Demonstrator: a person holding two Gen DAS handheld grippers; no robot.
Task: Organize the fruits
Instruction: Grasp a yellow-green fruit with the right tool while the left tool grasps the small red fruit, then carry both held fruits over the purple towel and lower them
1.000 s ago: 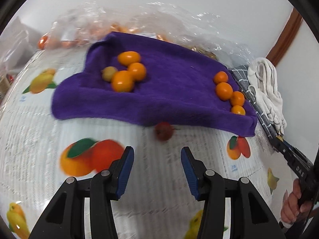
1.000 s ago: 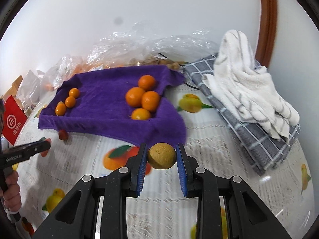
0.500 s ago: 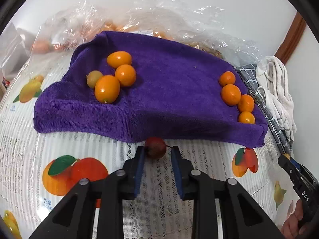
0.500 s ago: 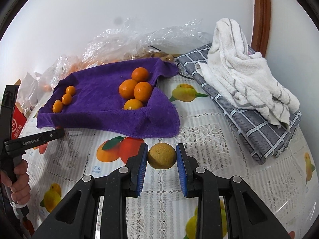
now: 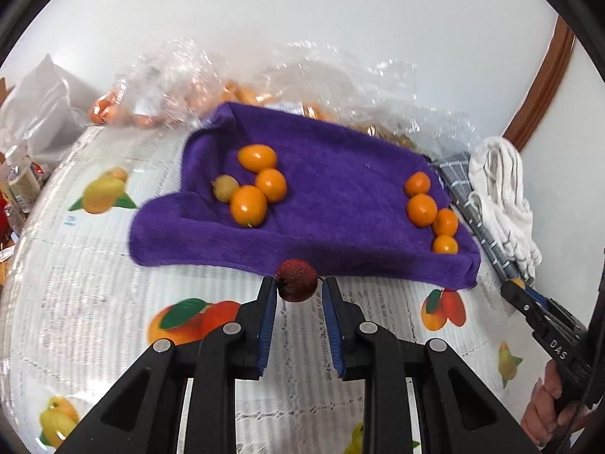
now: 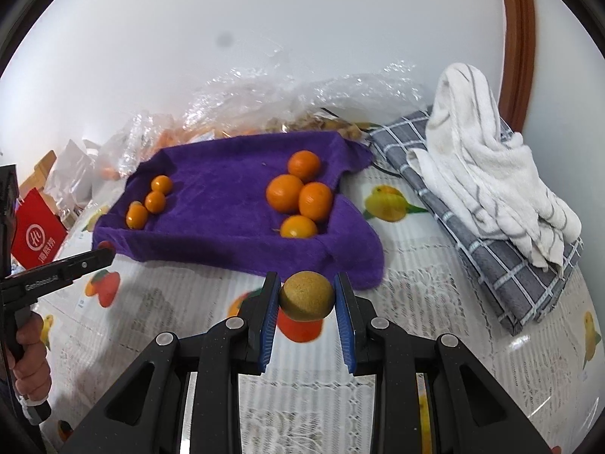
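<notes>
My left gripper is shut on a small dark red fruit, held just above the tablecloth in front of the purple towel. My right gripper is shut on a round yellow-brown fruit, held in front of the towel's right corner. On the towel lie a left group of orange fruits with a pale yellowish one, and a right group of oranges. The left gripper also shows in the right wrist view.
Clear plastic bags with more fruit lie behind the towel. A grey checked cloth with a white striped towel on it lies at the right. A red box stands at the left. The wall is close behind.
My left gripper closed on the red fruit and has lifted it slightly off the tablecloth. My right gripper, still holding the yellow-brown fruit, has come nearer to the towel.
</notes>
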